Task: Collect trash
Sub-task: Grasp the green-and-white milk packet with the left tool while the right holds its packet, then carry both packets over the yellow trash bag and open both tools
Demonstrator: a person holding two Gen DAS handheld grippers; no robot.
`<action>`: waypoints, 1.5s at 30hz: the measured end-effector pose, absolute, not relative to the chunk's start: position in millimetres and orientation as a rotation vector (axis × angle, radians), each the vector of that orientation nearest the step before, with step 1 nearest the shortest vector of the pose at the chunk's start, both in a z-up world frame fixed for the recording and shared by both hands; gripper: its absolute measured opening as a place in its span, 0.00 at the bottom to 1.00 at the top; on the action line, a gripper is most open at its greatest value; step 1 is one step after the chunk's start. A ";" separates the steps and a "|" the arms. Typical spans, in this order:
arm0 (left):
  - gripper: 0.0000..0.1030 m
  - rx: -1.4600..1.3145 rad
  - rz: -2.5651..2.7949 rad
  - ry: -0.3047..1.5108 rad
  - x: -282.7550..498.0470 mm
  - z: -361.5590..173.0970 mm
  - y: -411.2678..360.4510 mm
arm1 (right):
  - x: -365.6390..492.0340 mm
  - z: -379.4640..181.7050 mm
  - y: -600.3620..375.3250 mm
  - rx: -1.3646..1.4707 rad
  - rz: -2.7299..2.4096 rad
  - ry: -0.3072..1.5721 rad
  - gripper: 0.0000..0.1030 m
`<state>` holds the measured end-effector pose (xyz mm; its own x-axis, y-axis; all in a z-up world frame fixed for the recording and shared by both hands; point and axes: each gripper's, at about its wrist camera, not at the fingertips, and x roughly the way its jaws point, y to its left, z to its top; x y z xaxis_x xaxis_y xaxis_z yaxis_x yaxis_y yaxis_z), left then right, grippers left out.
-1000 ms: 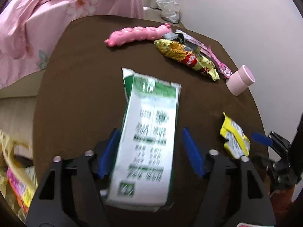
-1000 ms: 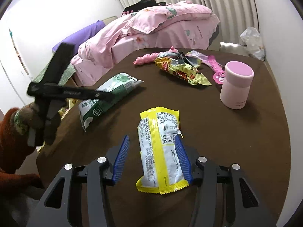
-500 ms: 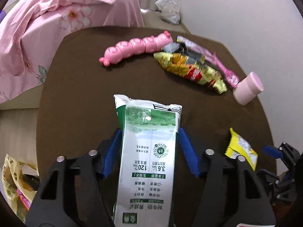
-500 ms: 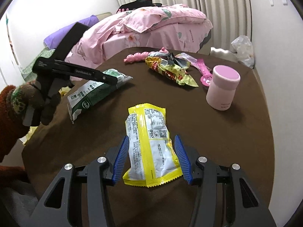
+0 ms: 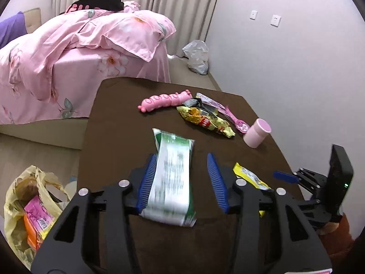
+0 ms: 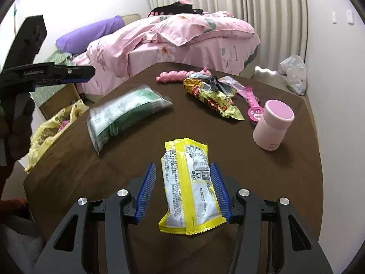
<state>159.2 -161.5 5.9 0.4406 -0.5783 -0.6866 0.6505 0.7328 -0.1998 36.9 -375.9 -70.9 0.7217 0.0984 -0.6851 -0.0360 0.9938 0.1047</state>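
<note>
Left gripper (image 5: 183, 181) wide open, raised off the table (image 5: 118, 123), green bag (image 5: 171, 178) blurred between its fingers near the left edge. Right gripper (image 6: 182, 190) open astride yellow wrapper (image 6: 190, 187), near edge, right pad touching.
</note>
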 end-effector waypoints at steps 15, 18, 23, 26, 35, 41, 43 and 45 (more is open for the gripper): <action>0.57 0.151 -0.824 0.987 188.8 -42.1 -181.9 | 83.1 -92.8 -382.7 0.027 0.166 0.908 0.23; 0.62 0.199 -0.811 1.019 203.8 -50.6 -199.5 | 69.5 -87.5 -384.9 0.052 0.153 0.865 0.21; 0.62 0.364 -0.794 1.064 220.5 -67.9 -243.5 | 47.3 -85.7 -400.9 0.152 0.106 0.822 0.21; 0.62 0.426 -0.759 1.073 225.4 -76.6 -259.6 | 43.7 -87.2 -407.6 0.181 0.082 0.814 0.21; 0.55 0.334 -0.742 0.976 215.6 -52.9 -240.9 | 38.4 -81.2 -400.9 0.180 0.085 0.762 0.21; 0.55 0.217 -0.747 0.845 178.9 -7.5 -201.0 | 42.2 -69.5 -386.5 0.155 0.108 0.733 0.21; 0.55 0.184 -0.744 0.812 170.4 3.0 -186.9 | 42.7 -62.0 -380.2 0.141 0.116 0.717 0.21; 0.55 0.145 -0.735 0.773 163.5 14.1 -170.1 | 42.7 -56.0 -375.3 0.132 0.121 0.702 0.21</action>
